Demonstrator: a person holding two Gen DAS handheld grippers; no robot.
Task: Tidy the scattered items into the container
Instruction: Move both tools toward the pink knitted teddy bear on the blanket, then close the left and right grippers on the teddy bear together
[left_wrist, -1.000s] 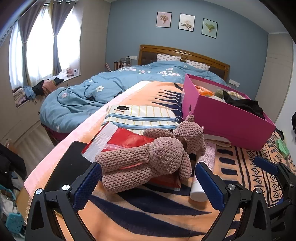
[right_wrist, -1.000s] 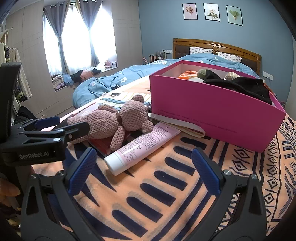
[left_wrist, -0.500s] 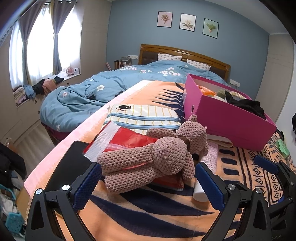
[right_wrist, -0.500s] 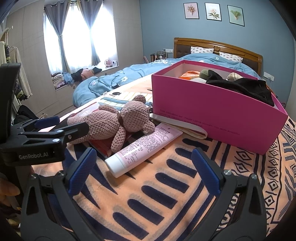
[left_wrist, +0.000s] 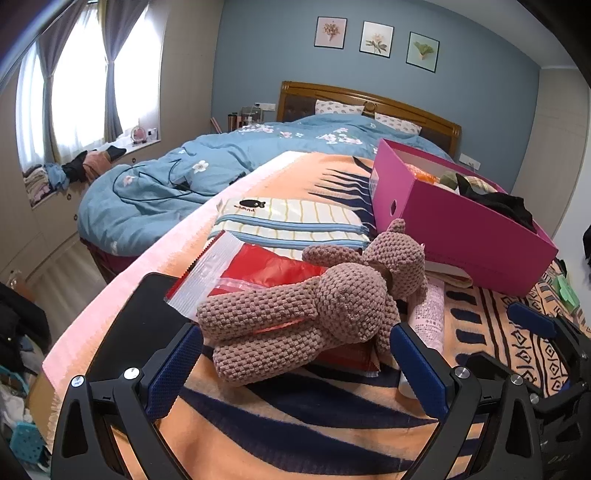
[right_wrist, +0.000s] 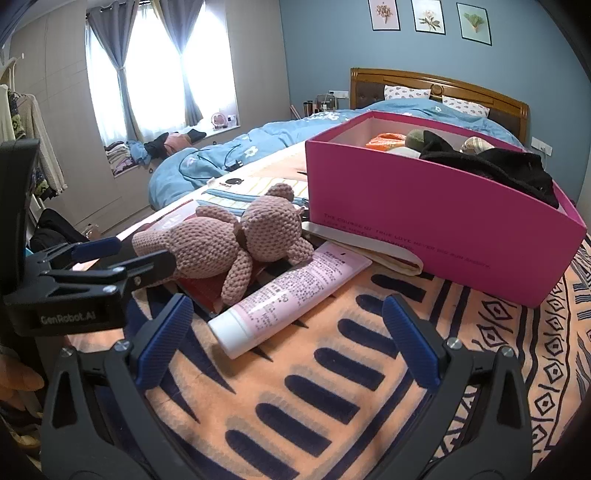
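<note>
Right now my left gripper sits with fingers wide apart around the legs of the knitted bear, which lies on a red packet on the blanket, not yet pinched. To its right the pink tube lies just ahead of my right gripper, also spread and empty. Looks like the pick-the-bear step: close on the legs, lift clear, carry to the pink box.
</note>
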